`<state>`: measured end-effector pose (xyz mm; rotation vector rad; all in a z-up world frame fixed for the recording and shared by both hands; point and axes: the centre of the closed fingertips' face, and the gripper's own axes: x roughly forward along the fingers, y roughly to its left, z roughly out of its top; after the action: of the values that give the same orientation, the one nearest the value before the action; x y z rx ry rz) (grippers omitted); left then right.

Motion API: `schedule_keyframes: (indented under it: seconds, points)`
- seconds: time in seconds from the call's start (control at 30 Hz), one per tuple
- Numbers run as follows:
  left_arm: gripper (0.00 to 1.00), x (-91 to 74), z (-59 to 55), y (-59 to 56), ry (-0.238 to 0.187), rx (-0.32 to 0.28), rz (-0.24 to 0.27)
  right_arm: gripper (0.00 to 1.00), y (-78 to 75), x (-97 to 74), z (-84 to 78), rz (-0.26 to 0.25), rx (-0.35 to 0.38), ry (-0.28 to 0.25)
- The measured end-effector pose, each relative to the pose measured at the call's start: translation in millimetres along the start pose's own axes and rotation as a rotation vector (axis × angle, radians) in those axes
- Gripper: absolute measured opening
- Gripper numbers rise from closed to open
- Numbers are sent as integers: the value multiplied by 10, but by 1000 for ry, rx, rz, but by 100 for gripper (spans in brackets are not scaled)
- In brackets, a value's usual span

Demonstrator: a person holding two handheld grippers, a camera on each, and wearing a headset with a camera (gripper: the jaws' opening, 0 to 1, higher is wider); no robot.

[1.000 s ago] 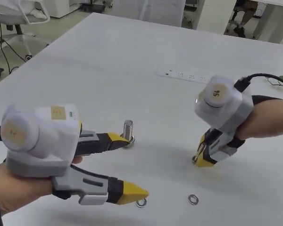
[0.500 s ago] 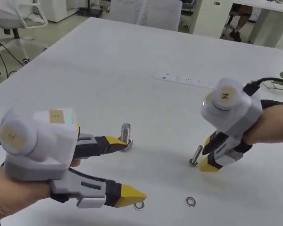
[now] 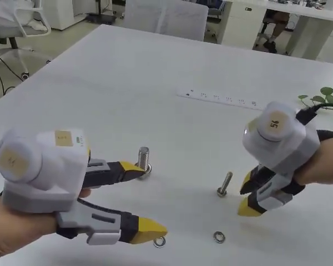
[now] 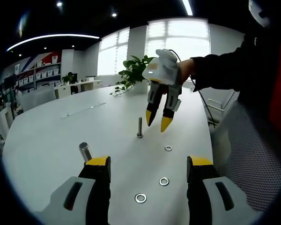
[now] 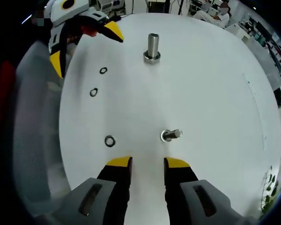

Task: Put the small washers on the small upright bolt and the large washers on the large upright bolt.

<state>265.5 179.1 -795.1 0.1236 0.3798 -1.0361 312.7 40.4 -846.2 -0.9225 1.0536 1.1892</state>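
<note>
Washers (image 3: 160,241): flat on table (image 3: 155,83), near left gripper's lower jaw tip; thin, light, slippery; pinch across rim.
Left gripper (image 3: 148,199): spread wide, empty.
Right gripper (image 3: 247,195): parted, empty.
Small bolt (image 3: 224,184): upright, beside right gripper.
Large bolt (image 3: 144,159): upright, farther left.

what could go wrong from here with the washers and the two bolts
1. The small bolt is thin and stands free close to the open right gripper; a nudge could tip it over.
2. The washers lie flat on the table, so the jaws may push them away instead of pinching them.
3. The washers look much alike in size, so one may end up on the wrong bolt, such as the large bolt.
</note>
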Motion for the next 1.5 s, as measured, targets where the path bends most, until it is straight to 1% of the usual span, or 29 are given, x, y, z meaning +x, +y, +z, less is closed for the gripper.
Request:
schedule_keyframes:
  seconds: [0.07, 0.17, 0.33, 0.5, 0.67, 0.93, 1.03, 1.17, 1.3, 1.37, 1.5]
  points:
    - [65, -4, 2, -1, 0, 2, 1, 29, 31, -9, 7, 4, 4, -9]
    - [65, -8, 4, 2, 0, 3, 3, 29, 80, -2, -12, 5, 3, -5]
    - [65, -13, 16, 13, -3, 5, 7, 29, 187, 24, -17, 21, -3, -5]
    - [65, -9, 34, 21, -5, 8, 10, 29, 339, 92, 18, 46, -22, -2]
    - [65, -9, 48, 35, -8, 11, 13, 28, 450, 181, 45, 70, -44, 7]
    - [65, -4, 67, 36, -11, 14, 14, 26, 511, 275, 124, 76, -73, 0]
    - [65, -1, 71, 37, -12, 15, 14, 26, 527, 307, 122, 76, -87, 7]
    - [65, 1, 72, 39, -14, 14, 14, 24, 499, 305, 117, 58, -109, 16]
    - [65, 4, 71, 36, -14, 15, 14, 24, 505, 312, 119, 40, -131, 31]
    - [65, 1, 75, 38, -16, 14, 16, 23, 504, 313, 128, 36, -127, 29]
    - [65, -2, 79, 31, -18, 15, 15, 19, 525, 320, 152, 35, -129, 21]
